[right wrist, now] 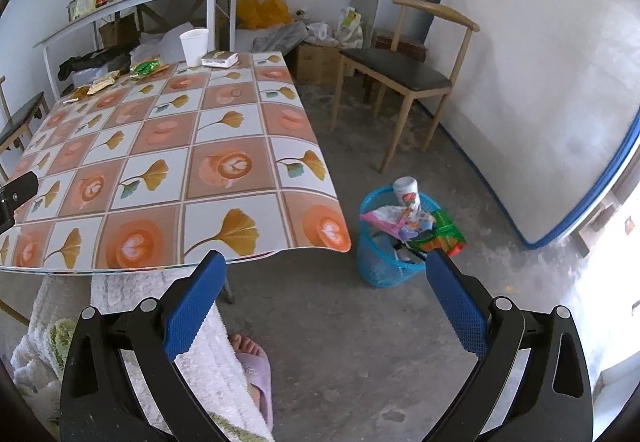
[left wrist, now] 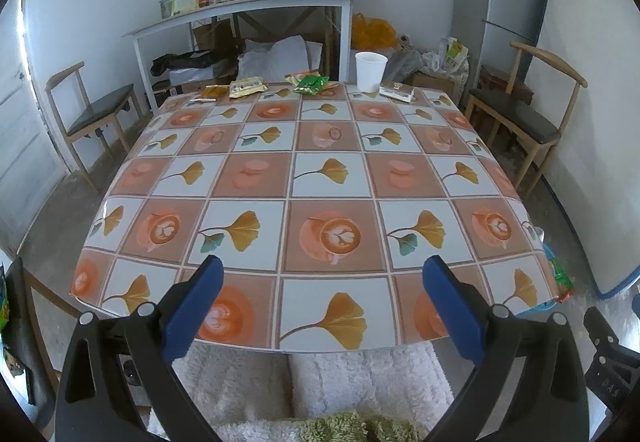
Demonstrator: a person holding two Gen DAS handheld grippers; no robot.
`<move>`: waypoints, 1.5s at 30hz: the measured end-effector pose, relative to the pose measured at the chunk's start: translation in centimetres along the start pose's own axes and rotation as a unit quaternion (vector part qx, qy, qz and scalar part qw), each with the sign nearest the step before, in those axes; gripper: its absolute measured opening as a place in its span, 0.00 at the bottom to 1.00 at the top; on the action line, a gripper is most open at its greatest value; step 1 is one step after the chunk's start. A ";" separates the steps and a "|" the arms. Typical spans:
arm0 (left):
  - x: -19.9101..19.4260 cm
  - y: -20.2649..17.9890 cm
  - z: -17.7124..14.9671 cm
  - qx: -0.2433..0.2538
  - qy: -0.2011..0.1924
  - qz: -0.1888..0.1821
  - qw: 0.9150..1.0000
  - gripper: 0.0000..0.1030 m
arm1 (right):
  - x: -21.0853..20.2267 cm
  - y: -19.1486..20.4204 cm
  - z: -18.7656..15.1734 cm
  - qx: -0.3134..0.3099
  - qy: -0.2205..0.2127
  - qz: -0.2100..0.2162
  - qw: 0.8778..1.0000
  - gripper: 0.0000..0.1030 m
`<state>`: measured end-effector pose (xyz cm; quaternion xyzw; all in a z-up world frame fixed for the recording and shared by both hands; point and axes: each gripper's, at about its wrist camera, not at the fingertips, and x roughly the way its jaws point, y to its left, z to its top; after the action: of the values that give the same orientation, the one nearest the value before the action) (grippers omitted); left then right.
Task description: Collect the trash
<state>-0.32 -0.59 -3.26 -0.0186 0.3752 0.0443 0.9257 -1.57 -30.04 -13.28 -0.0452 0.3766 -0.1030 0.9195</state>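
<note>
Trash wrappers [left wrist: 280, 84]: crumpled, table's [left wrist: 332, 178] far edge | both hand-held grippers released, empty

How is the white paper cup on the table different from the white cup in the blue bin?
The plain white paper cup stands upright at the far end of the tiled-pattern table; the other white cup sticks out of the blue mesh bin on the floor. The table cup is bare white, while the bin cup carries a red and green print. The table cup stands alone; the bin cup is packed among colourful wrappers. Both are white cups.
</note>
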 end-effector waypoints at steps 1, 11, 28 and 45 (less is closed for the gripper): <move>0.0 -0.1 0.0 0.002 0.000 0.000 1.000 0.95 | 0.0 -0.1 0.0 0.000 0.000 0.000 1.000 0.93; -0.1 -1.0 0.3 0.007 -0.001 -0.001 1.000 0.95 | 0.3 -0.8 0.1 0.006 -0.001 -0.002 1.000 0.93; -0.2 -0.8 0.2 0.005 0.003 0.007 1.000 0.95 | 0.2 -0.7 0.2 0.011 -0.006 0.001 1.000 0.93; 0.1 -0.4 -0.1 0.009 0.011 0.006 1.000 0.95 | 0.1 -0.8 0.3 0.010 -0.007 0.000 1.000 0.93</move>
<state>-0.28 -1.03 -3.40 -0.0083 0.3861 0.0463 0.9212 -1.45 -30.88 -13.03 -0.0363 0.3687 -0.1062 0.9228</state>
